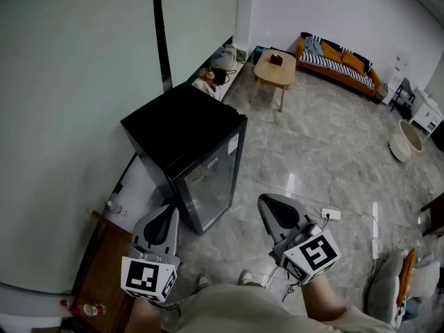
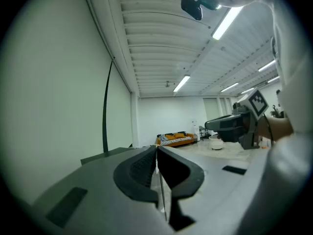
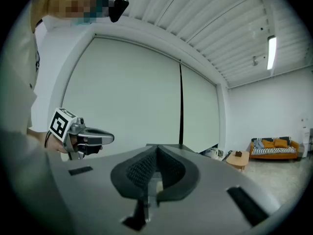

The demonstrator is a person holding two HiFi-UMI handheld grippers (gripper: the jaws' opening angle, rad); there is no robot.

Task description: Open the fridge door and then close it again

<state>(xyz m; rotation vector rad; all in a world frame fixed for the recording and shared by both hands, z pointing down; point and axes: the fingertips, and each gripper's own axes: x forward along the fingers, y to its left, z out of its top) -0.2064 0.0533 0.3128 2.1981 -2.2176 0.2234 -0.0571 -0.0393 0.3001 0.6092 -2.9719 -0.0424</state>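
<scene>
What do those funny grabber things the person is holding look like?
The left gripper and the right gripper look alike: grey bodies with dark, rounded jaws lined with bumpy black pads. Each has a white cube with black square markers, the left cube and the right cube. A thin dark cable trails below the right cube. The person wears light beige clothes.

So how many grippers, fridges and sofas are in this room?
Grippers: 2, the left gripper and the right gripper
Fridges: 1, the black fridge
Sofas: 1, the orange sofa
Total: 4
</scene>
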